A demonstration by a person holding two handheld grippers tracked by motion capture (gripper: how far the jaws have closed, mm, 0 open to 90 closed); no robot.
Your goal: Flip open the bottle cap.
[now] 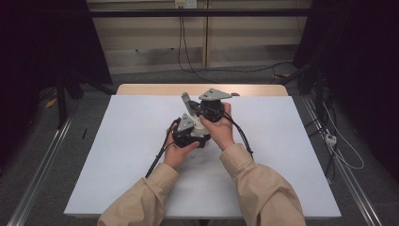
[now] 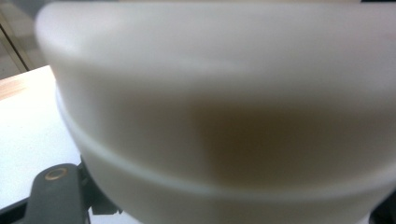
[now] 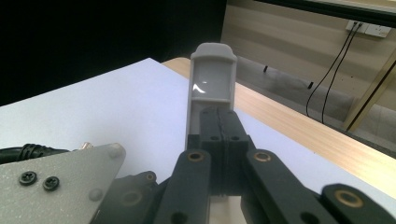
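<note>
A pale grey-white plastic piece (image 1: 185, 100) with a glossy window panel stands up between my two grippers over the middle of the white table (image 1: 127, 136). In the left gripper view the white piece (image 2: 224, 93) is a blur right against the camera, with one black jaw at the bottom left. My left gripper (image 1: 194, 128) is shut on its lower end. My right gripper (image 1: 200, 109) is just behind it. In the right gripper view the right gripper (image 3: 219, 116) has its jaws pressed together, and the white piece (image 3: 212, 79) rises right beyond their tips.
The left gripper's grey plate (image 3: 60, 179) and cable lie close at the lower left of the right gripper view. A wooden strip (image 1: 141, 89) borders the table's far edge. Cables (image 1: 339, 141) trail on the floor to the right, and dark stands flank the table.
</note>
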